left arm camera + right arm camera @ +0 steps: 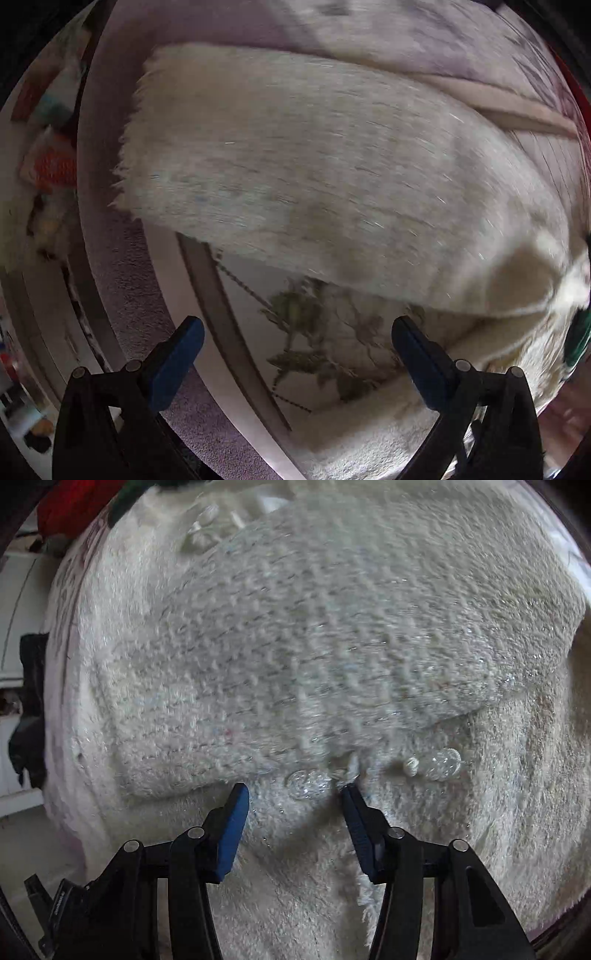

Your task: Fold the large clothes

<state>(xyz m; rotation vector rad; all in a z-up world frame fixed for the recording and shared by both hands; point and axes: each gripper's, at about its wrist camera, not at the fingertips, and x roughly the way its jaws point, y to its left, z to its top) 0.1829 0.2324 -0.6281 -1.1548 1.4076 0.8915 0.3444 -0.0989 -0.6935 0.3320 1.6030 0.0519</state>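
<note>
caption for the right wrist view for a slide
Open right gripper poised over a fuzzy cream cardigan beside its clear buttons.

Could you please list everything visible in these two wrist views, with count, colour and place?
fuzzy knit garment: one, cream-white, spread over the bed, filling the right wrist view; in the left wrist view a folded panel of it lies ahead.
clear buttons: at least two, transparent, on the garment just ahead of the right gripper.
bedspread: one, pale with an olive leaf print, under the garment.
carpet: lilac, left of the bed.
clutter: blurred, orange and teal, far left.
left gripper: black with blue pads, jaws wide apart, holding nothing.
right gripper: black with blue pads, jaws apart, tips at the garment, nothing pinched.
</note>
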